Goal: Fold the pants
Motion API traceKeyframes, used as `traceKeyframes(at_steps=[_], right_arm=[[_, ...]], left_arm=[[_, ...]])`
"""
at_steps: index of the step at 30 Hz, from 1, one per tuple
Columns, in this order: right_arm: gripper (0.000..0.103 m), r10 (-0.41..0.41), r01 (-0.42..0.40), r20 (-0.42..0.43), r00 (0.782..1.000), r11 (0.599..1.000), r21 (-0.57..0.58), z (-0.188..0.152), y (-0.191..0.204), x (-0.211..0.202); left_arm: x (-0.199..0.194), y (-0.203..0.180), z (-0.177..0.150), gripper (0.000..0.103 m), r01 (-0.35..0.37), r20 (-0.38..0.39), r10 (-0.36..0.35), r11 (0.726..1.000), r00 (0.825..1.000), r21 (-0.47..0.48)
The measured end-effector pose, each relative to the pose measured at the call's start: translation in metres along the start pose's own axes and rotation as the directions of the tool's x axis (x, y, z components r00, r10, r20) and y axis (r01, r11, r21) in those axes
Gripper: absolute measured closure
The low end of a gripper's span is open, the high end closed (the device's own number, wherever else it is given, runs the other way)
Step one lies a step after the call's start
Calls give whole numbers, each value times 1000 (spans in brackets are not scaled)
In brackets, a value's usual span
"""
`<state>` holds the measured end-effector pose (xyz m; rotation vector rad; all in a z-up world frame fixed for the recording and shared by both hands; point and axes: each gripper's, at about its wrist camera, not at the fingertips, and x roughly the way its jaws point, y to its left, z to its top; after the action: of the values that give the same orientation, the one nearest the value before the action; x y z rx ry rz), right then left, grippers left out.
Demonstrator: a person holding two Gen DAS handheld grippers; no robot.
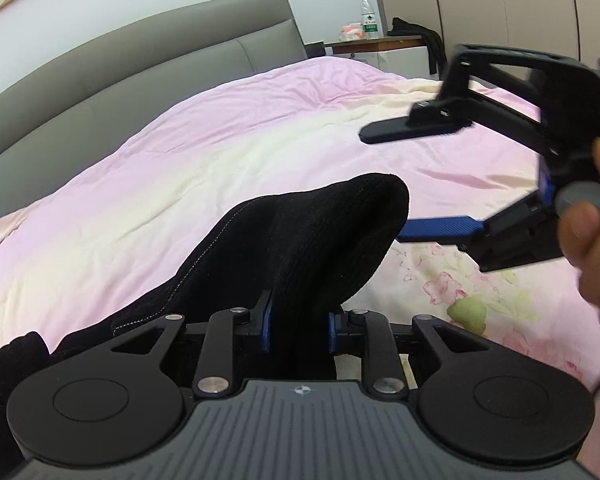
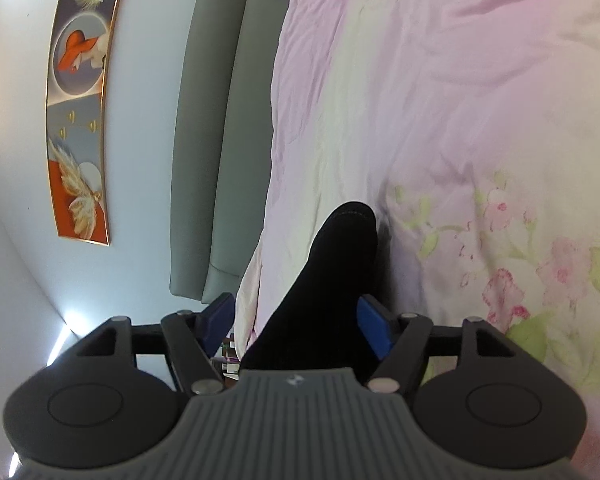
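The black pants (image 1: 300,248) are held up above a pink and cream floral bedspread (image 1: 180,168). My left gripper (image 1: 299,326) is shut on a thick bunch of the pants, which rises over its blue pads and droops off to the left. My right gripper (image 1: 384,184) shows in the left wrist view at the right, its jaws wide apart, held sideways by a hand just right of the pants. In the right wrist view the pants (image 2: 332,280) lie between the right gripper's (image 2: 296,324) spread blue pads (image 2: 374,328), which are not closed on them.
A grey padded headboard (image 1: 140,60) runs along the bed's far side. A nightstand (image 1: 376,46) with a water bottle (image 1: 368,18) and dark clothing stands beyond the bed. A framed picture (image 2: 80,112) hangs on the wall.
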<state>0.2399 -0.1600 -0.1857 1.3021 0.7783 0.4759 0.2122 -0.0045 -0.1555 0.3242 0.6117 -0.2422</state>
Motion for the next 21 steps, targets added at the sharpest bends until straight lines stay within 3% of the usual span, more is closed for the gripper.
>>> traceKeyframes(at_steps=[3, 6, 7, 8, 10, 17, 21], right_arm=[[37, 7, -6, -52, 999, 1000, 19, 6, -3, 14], [37, -63, 57, -98, 993, 996, -69, 3, 5, 28], [46, -90, 79, -103, 991, 991, -108, 2, 7, 31], [65, -126, 109, -106, 986, 982, -154, -2, 10, 35], [71, -150, 129, -89, 985, 969, -209, -5, 14, 34], [77, -67, 37, -96, 993, 959, -282, -18, 47, 34], [77, -39, -12, -118, 992, 914, -405, -41, 93, 41]], left_arm=[[1, -9, -3, 76, -3, -9, 4, 999, 1000, 42], [6, -14, -3, 76, -3, -20, 4, 999, 1000, 44], [8, -14, -3, 75, -4, -22, 5, 999, 1000, 44], [9, -15, -3, 76, -7, -25, 8, 999, 1000, 44], [7, -12, -4, 76, -7, -28, 7, 1000, 1000, 30], [-23, 8, 1, 75, -24, 43, 27, 997, 999, -73], [-51, 37, -3, 75, -22, 106, 43, 981, 993, -195]])
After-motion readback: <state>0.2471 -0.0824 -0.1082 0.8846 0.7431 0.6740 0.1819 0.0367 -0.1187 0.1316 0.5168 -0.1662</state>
